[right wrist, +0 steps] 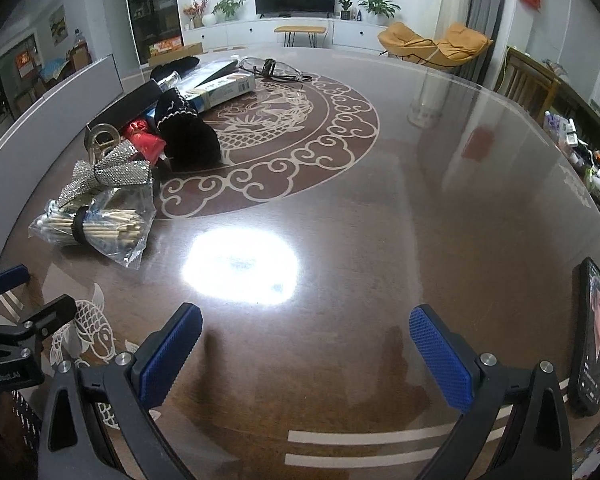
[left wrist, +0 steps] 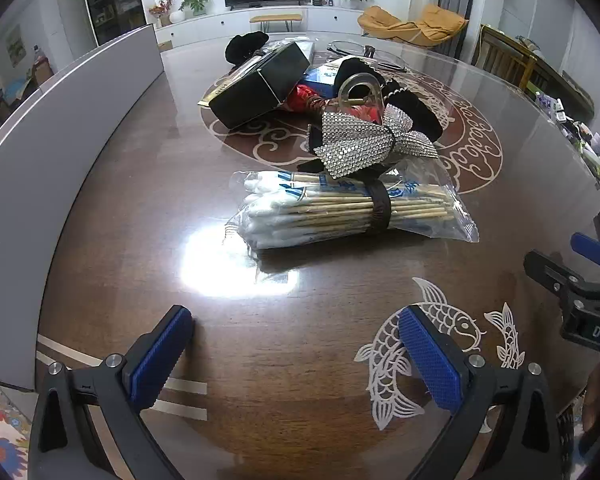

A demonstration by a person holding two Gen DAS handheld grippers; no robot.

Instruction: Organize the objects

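Left wrist view: my left tongs (left wrist: 296, 356), wide and empty, are nearer the swab bundle (left wrist: 340, 212) lying crosswise ahead.

Silver rhinestone bow (left wrist: 374, 142), blue claw pads (left wrist: 160, 356)

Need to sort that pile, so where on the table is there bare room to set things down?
Free: the wide stretch of table between the swab bag and the phone. Crowded: the heap behind the swabs, around the rhinestone bow and black box.

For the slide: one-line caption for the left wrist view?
Left gripper open and empty above the table, facing a bagged cotton-swab bundle and rhinestone bow.
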